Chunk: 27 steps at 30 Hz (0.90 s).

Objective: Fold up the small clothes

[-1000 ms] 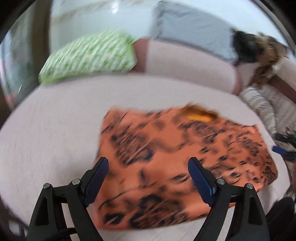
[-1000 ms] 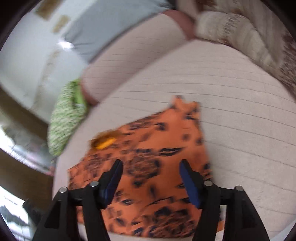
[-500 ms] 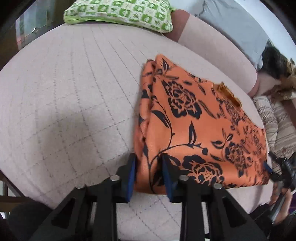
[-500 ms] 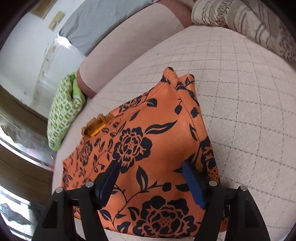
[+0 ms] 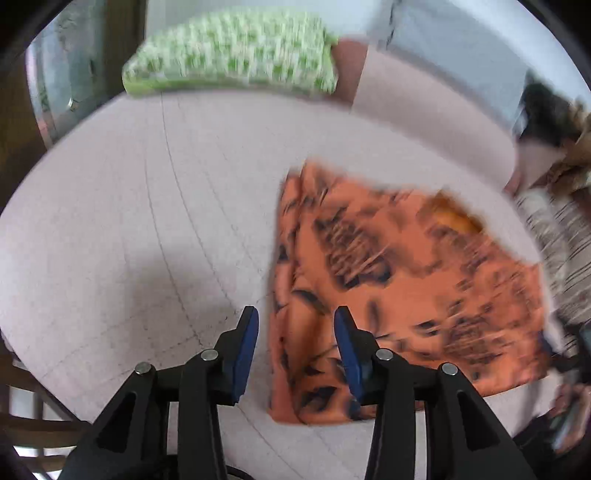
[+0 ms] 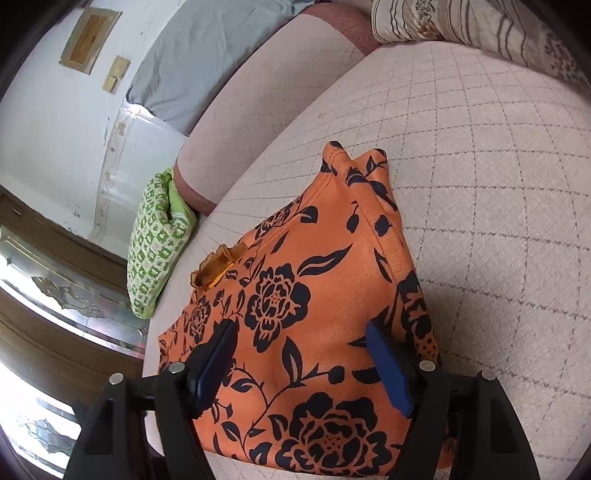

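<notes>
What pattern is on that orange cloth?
Black flowers and leaves on the folded orange cloth, clearest from the right wrist.

- Garment (image 6: 325,332) flat on the couch seat (image 6: 498,184), near its front edge.
- Backrest (image 6: 258,110) behind the seat, sheet (image 6: 207,55) draped over its top.
- Cushion (image 6: 155,247) at one end of the seat, against the backrest; blanket (image 6: 480,29) at the other end.

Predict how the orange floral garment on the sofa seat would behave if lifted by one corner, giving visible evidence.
The orange floral garment would probably sag and unfold, being floppy: its folded edges lie soft and rumpled on the quilted sofa seat. It looks thin, so likely light. It shouldn't roll or break; the textured seat may keep it from sliding freely.
</notes>
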Each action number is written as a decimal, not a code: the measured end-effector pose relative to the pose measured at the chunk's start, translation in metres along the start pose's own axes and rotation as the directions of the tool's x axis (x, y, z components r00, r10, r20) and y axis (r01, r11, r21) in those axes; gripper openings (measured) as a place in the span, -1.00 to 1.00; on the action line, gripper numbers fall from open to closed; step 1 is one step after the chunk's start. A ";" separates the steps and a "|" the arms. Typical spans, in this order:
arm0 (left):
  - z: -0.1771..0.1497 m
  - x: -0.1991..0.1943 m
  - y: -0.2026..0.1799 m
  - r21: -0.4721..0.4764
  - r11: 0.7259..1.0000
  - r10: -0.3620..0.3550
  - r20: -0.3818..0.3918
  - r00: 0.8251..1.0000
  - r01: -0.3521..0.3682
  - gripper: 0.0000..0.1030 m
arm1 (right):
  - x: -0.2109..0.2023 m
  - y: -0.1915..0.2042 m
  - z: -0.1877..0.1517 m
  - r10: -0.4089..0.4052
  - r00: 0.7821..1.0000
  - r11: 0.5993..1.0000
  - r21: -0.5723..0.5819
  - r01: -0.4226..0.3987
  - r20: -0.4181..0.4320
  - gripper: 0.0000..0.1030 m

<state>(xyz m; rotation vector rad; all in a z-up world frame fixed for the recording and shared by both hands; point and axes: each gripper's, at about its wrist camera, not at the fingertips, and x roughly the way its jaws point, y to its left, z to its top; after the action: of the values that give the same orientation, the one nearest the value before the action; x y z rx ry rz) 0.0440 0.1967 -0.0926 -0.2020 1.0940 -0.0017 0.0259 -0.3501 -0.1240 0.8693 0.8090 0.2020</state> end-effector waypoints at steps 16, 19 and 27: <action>0.038 0.033 -0.002 0.007 0.998 0.063 0.028 0.998 -0.063 0.04 | 0.000 -0.002 0.000 0.023 1.000 1.000 0.007 -0.023 0.003 0.50; 0.039 0.011 -0.016 0.018 0.998 0.066 0.116 0.991 -0.068 0.12 | -0.001 0.000 0.002 0.017 1.000 1.000 0.007 -0.017 0.000 0.50; 0.044 0.005 -0.055 0.112 0.993 0.012 0.176 0.984 -0.032 0.38 | -0.005 0.053 0.036 0.037 0.999 0.988 -0.149 -0.036 0.003 0.50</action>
<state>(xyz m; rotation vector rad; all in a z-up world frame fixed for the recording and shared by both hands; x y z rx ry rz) 0.0907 0.1492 -0.0682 -0.0852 0.9179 -0.0264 0.0558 -0.3399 -0.0678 0.7437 0.7635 0.2886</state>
